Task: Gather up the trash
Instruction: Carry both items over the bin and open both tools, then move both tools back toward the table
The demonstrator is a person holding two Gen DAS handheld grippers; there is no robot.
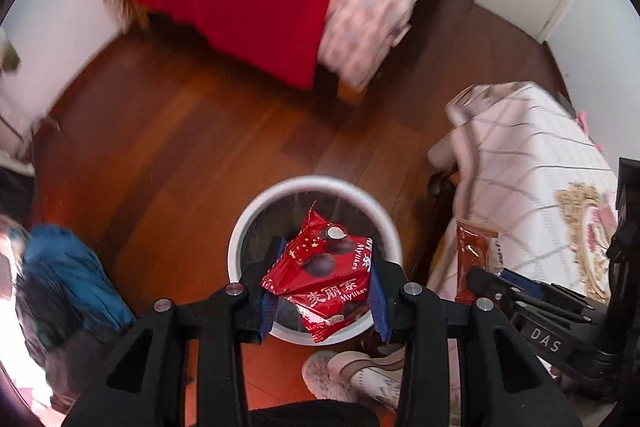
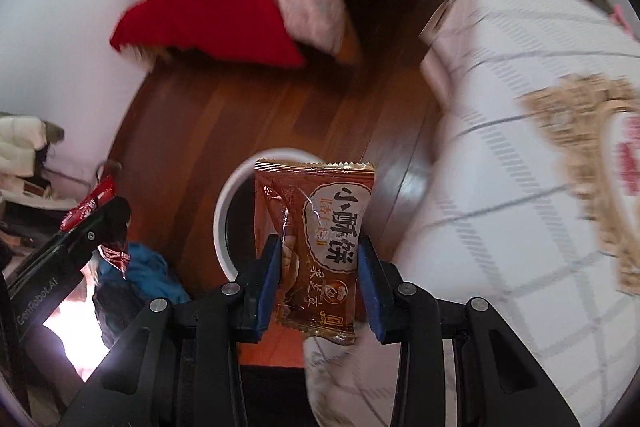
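Hovering over the white bin (image 1: 316,187), the left gripper (image 1: 320,291) was clamped on red Mylikes wrappers (image 1: 320,267), not yet dropped. Just right, the right gripper (image 2: 318,279) pinched a brown snack packet (image 2: 320,239), bin rim (image 2: 236,187) behind it; both drops remained.

You are in a home bedroom: a bed (image 1: 280,7) with rumpled bedding, wood floor (image 1: 180,131), a slipper (image 1: 352,375), piled clothes (image 1: 68,275).
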